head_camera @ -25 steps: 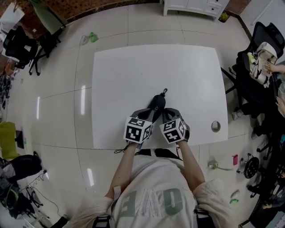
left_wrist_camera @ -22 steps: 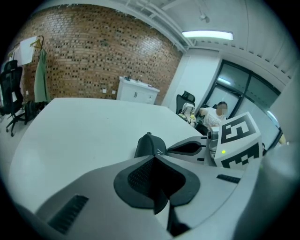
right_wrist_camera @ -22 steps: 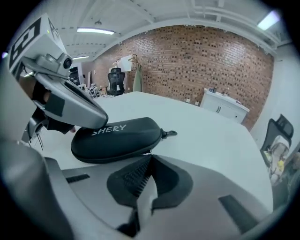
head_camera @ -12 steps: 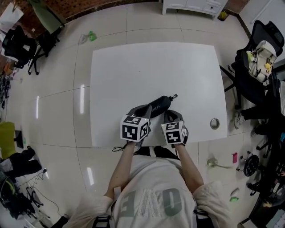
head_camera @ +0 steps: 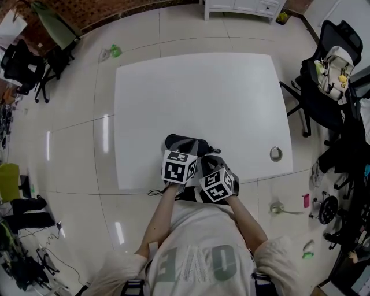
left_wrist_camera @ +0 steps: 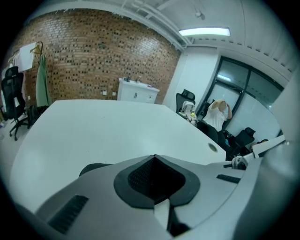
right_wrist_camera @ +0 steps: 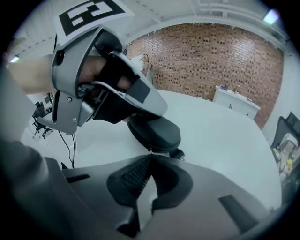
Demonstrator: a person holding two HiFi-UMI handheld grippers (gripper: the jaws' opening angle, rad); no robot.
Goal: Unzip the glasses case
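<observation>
The black glasses case (head_camera: 184, 142) lies crosswise on the white table (head_camera: 196, 87), close to its near edge. My left gripper (head_camera: 186, 152) is shut, and its tip rests on the case's left part; in the right gripper view this left gripper (right_wrist_camera: 152, 105) sits on top of the case (right_wrist_camera: 157, 132). A dark edge of the case (left_wrist_camera: 93, 168) shows beside the left gripper (left_wrist_camera: 154, 157). My right gripper (right_wrist_camera: 150, 154) is shut at the case's near side, with a thin metal zipper pull pinched at its tip. From the head view the right gripper (head_camera: 203, 160) is partly hidden by its marker cube.
A round cable hole (head_camera: 276, 154) sits in the table near its right front corner. A black chair with a bag (head_camera: 326, 75) stands to the right and a white cabinet (head_camera: 240, 6) beyond the far edge. The table's near edge is right under both grippers.
The case has swung from pointing away from me to lying crosswise, its loop end coming round to the right. My right gripper has drawn back toward me; the left one has barely shifted.
</observation>
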